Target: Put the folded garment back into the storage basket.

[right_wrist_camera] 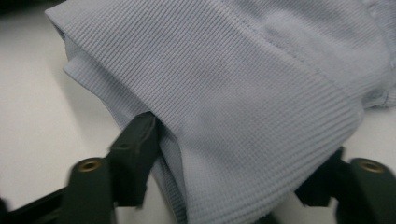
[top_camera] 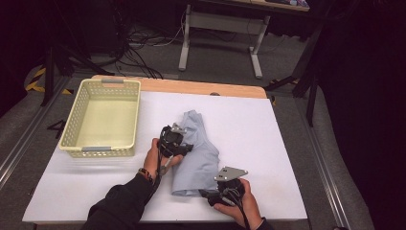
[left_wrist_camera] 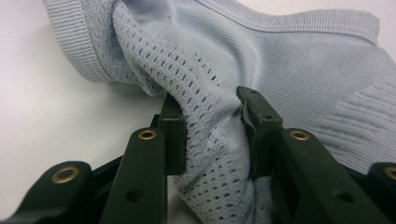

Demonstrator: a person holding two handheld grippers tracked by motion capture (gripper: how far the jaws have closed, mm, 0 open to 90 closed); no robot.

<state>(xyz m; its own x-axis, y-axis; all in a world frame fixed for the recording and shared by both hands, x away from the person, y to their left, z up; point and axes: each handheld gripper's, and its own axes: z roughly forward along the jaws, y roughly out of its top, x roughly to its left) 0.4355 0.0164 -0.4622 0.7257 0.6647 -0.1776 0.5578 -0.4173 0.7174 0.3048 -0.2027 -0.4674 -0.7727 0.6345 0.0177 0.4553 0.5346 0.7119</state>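
Folded garment (top_camera: 197,152) lies between left tool (top_camera: 184,147) and right tool (top_camera: 203,193).

Lighting, high view: my white table (top_camera: 268,143) is lit evenly from overhead; the room around it falls off to near black, darkest at the right. Shadows: soft and short, one under the near wall of the basket (top_camera: 103,120), one along the folds of the grey garment (top_camera: 196,148). Glare: none. Sharpness: moderate, slightly grainy.

Left gripper view: bright, the mesh knit sharp mid-frame; my black jaws at the bottom edge go soft.

Right gripper view: dimmer, with a grey cast; the ribbed cloth is fairly crisp, the jaws smeared with blur, and the far corners out of focus.
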